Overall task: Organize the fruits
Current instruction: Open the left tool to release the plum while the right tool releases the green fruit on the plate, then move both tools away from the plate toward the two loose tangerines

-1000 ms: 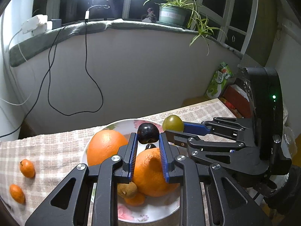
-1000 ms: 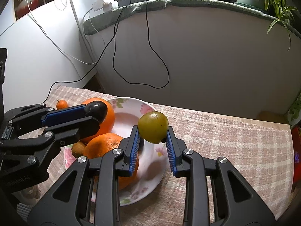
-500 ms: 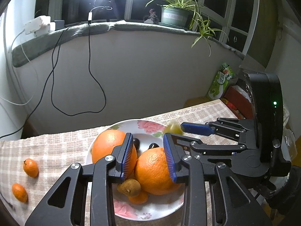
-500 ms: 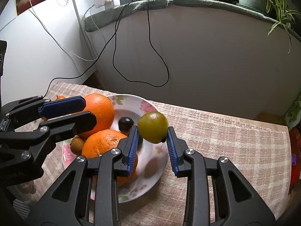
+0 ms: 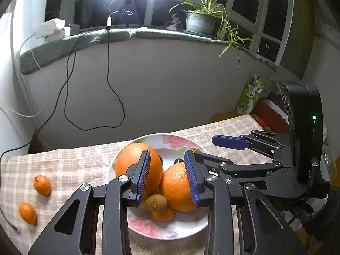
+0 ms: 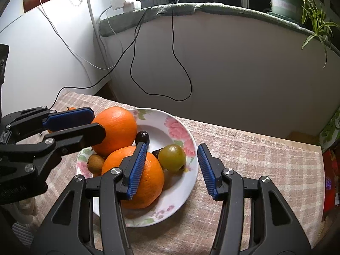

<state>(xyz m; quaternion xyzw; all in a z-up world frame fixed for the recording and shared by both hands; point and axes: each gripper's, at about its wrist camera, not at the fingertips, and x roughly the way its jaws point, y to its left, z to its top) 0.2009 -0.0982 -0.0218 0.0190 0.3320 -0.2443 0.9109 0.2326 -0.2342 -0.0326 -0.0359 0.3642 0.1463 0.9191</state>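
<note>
Two large round oranges fill the flowered white china plate in the left wrist view, a brown kiwi against them. The left gripper stands parted and empty above them. Two small oval kumquats lie apart on the checked cloth.

Right wrist view: the right gripper is opening; the round green plum rests in the plate, clear of both pads, beside a dark plum.

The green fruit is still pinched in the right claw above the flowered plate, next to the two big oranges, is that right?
Not quite. In the right wrist view the green fruit lies in the flowered plate, free of the right claw, whose jaws are opening with nothing pressed between them. It does sit next to the two big oranges.
</note>
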